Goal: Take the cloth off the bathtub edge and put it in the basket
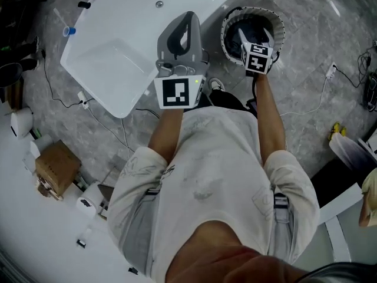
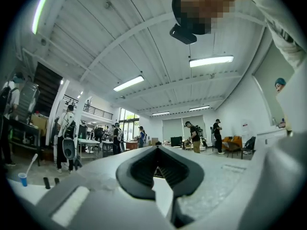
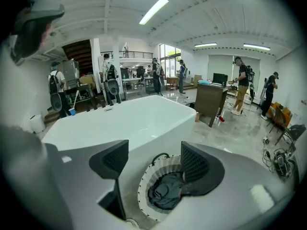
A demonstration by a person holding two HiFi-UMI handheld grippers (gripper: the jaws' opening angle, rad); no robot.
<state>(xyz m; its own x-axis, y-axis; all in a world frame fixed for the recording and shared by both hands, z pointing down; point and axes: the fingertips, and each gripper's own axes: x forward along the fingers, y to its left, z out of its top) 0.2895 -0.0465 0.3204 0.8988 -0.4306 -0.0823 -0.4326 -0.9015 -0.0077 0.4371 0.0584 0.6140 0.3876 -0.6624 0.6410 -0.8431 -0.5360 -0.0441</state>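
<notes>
1 cloth (image 3: 165, 194), seemingly, in 1 basket (image 3: 153, 174).

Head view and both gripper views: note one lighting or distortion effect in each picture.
Head view: fisheye bows the bathtub rim, and its white surface is nearly washed out. Left gripper view: the ceiling strip lights glare. Right gripper view: a black vignette rings the frame; the basket is sharp.
</notes>
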